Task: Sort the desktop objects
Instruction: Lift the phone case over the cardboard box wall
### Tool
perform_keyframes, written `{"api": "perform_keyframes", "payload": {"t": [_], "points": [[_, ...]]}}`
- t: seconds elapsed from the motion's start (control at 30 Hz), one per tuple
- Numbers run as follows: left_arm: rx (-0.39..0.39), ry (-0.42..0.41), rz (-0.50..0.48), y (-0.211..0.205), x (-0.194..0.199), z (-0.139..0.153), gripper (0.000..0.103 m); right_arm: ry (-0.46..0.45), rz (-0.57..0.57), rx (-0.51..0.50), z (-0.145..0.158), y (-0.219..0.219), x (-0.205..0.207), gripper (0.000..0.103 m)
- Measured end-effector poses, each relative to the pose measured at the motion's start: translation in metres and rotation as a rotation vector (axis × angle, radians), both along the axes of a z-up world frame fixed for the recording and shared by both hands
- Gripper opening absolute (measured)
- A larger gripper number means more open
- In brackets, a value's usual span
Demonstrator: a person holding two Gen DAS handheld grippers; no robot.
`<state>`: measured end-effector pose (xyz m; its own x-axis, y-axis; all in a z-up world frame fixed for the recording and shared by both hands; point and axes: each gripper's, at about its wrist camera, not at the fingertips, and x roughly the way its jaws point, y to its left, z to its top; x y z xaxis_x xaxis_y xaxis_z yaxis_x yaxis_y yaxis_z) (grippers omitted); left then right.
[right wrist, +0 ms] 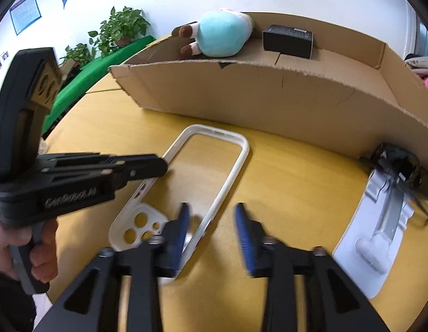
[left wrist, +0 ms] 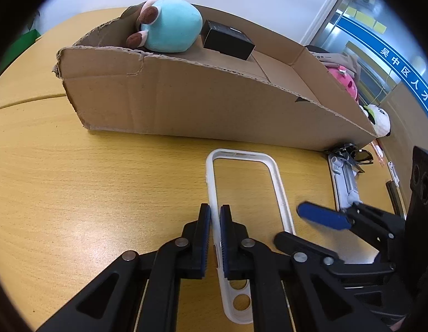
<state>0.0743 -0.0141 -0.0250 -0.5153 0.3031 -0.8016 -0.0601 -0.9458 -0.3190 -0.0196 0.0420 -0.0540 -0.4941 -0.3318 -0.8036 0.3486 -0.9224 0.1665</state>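
Observation:
A white phone case [left wrist: 238, 152] [right wrist: 239, 166] lies flat on the yellow wooden table in front of a low cardboard box [left wrist: 214, 105] [right wrist: 269, 96]. My left gripper [left wrist: 215, 210] [right wrist: 161, 166] is shut on the case's left rim. My right gripper [right wrist: 212, 215] [left wrist: 288, 224] stands open astride the case's right rim, and its blue pads do not press on it. Inside the box lie a teal plush toy [left wrist: 172, 27] [right wrist: 222, 33] and a small black box [left wrist: 227, 41] [right wrist: 287, 40].
A white phone stand [left wrist: 346, 182] [right wrist: 379, 249] lies right of the case, with dark sunglasses [left wrist: 352, 155] [right wrist: 399, 163] at its far end against the box. Pink [left wrist: 344, 80] and white [left wrist: 379, 121] plush toys sit beyond the box's right end. A hand [right wrist: 34, 249] holds the left gripper.

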Motion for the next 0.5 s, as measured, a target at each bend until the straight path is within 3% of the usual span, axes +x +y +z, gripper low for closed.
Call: {"api": "perform_keyframes", "payload": {"t": [0.1,0.17,0.23,0.5], "points": [[0.008,-0.001,0.003,-0.001,0.0,-0.001,0.006,0.038,0.013,0.073,-0.001,-0.01,-0.002,0.048],[-0.002,-0.001,0.0,0.0,0.0,0.0,0.006,0.069,0.019,0.106,-0.002,-0.016,0.0,0.029],[-0.009,-0.002,0.0,0.002,0.001,0.0,0.006,0.066,0.006,0.097,-0.001,-0.016,0.0,0.018],[0.002,0.033,-0.008,0.009,0.013,0.013,0.006,0.087,-0.033,0.039,0.009,-0.001,0.005,0.013]]}}
